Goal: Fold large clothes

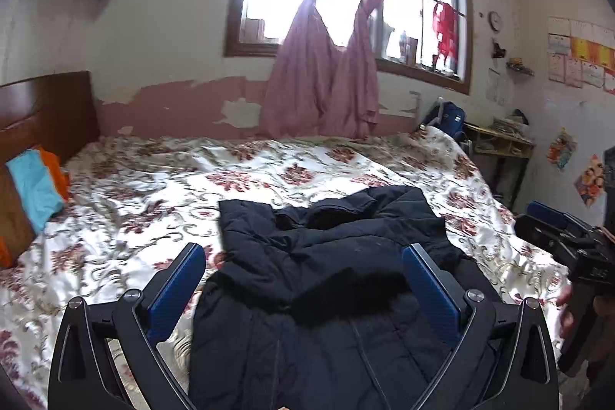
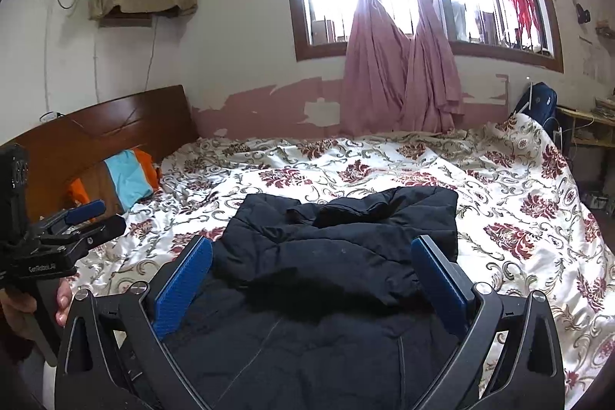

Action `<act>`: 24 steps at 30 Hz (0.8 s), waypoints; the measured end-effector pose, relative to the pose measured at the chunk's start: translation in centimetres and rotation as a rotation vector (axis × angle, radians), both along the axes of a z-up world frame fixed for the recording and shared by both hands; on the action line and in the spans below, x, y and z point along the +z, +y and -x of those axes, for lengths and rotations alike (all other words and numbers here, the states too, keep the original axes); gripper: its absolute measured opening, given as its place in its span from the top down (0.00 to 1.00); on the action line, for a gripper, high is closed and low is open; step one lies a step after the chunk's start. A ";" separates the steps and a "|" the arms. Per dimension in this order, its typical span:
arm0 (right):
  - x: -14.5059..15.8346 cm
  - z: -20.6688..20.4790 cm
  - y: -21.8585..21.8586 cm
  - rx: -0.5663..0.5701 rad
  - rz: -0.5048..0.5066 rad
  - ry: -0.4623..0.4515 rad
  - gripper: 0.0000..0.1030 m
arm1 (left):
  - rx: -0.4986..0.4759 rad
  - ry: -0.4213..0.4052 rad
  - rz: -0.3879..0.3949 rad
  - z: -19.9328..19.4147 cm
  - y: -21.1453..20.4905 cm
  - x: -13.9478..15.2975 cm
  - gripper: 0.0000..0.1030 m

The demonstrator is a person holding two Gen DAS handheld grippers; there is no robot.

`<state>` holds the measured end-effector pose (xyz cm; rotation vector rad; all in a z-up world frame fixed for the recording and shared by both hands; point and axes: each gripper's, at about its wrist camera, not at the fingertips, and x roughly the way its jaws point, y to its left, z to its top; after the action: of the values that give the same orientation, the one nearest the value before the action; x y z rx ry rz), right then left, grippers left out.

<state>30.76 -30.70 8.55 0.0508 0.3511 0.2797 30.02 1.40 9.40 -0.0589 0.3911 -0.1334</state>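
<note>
A large black padded jacket (image 1: 326,256) lies partly folded on the floral bedspread (image 1: 269,171), near the bed's front edge. It also shows in the right wrist view (image 2: 338,256). My left gripper (image 1: 303,256) is open, its blue pads apart above the jacket, holding nothing. My right gripper (image 2: 313,256) is open above the same jacket, empty. The right gripper also shows at the right edge of the left wrist view (image 1: 553,221). The left gripper shows at the left edge of the right wrist view (image 2: 92,214).
A wooden headboard (image 2: 115,125) stands at the left with a striped orange, blue and brown pillow (image 2: 123,179). Pink curtains (image 2: 399,79) hang at the window behind the bed. A desk (image 1: 499,141) and blue bag (image 1: 446,114) stand at the far right.
</note>
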 end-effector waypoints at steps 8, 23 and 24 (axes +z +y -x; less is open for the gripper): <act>-1.0 4.4 -0.3 -0.003 0.014 -0.028 0.02 | 0.040 -0.011 -0.032 3.6 -1.0 -0.6 0.00; -2.2 11.0 0.7 0.015 0.060 -0.077 0.02 | 0.041 -0.055 -0.041 9.3 -1.7 -1.5 0.00; -2.2 11.3 0.8 0.015 0.060 -0.077 0.02 | 0.040 -0.057 -0.044 9.7 -1.8 -1.5 0.00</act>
<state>19.48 -29.89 6.32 -0.0215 0.2832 0.2848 20.33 -0.40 7.94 -0.0193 0.3358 -0.0868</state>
